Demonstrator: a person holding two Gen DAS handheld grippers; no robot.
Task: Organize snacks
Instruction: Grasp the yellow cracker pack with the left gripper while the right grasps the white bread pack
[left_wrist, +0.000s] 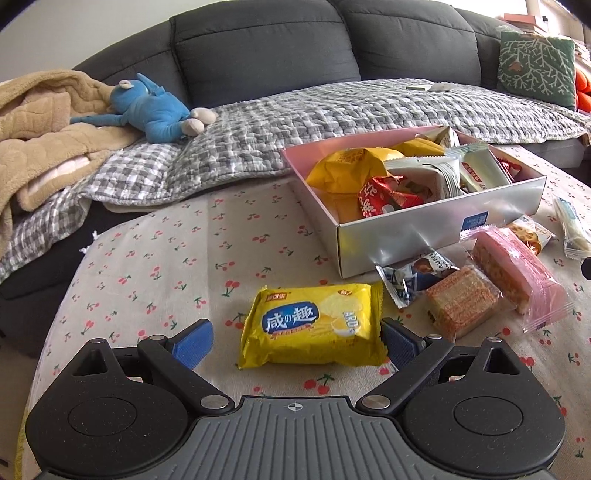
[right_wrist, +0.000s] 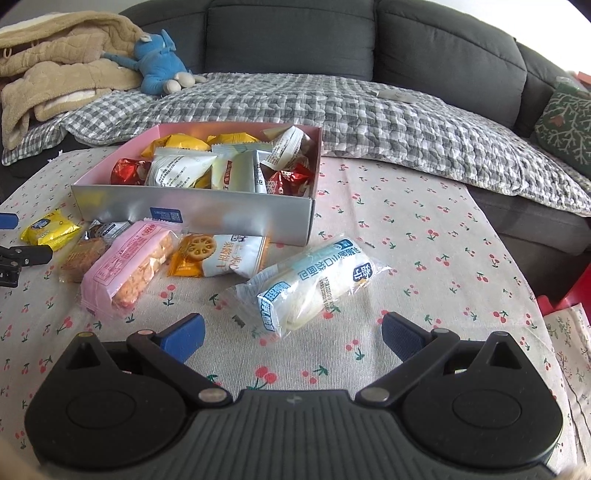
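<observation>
The left claw (left_wrist: 297, 341) is spread wide around a yellow cracker packet (left_wrist: 312, 326) lying flat on the cherry-print worktop (left_wrist: 166, 258); the right blue pad (left_wrist: 400, 341) touches or nearly touches the packet's edge, while the left pad stands clear of it. The right claw (right_wrist: 291, 334) is also spread, empty, hovering low over the cloth with a white-and-blue bread roll packet (right_wrist: 314, 284) lying slantwise just ahead of its fingers, near but not between them.

Behind both sits the silver box (right_wrist: 192, 214) with a pink lining, already crowded with snacks — yellow bags, red wrappers and pale green-white sachets heaped above its rim. Against the box's front wall lies a loose cluster: a pink-wrapped crispy bar (right_wrist: 125, 266), a brown wafer block (left_wrist: 461, 299) in clear film, a dark blue-and-white small packet (left_wrist: 410, 282) half tucked under the box's corner, and a biscuit packet with an orange lotus-slice picture (right_wrist: 218, 254). These lie touching or overlapping one another, between the yellow packet and the bread roll, and line the front of the box.

Beyond the worktop is a dark grey sofa (right_wrist: 295, 37) covered with a grey checked quilt (right_wrist: 369, 114); on it lie a blue plush toy (left_wrist: 155, 107), a tan blanket (left_wrist: 40, 122) and a green patterned cushion (left_wrist: 535, 66).
</observation>
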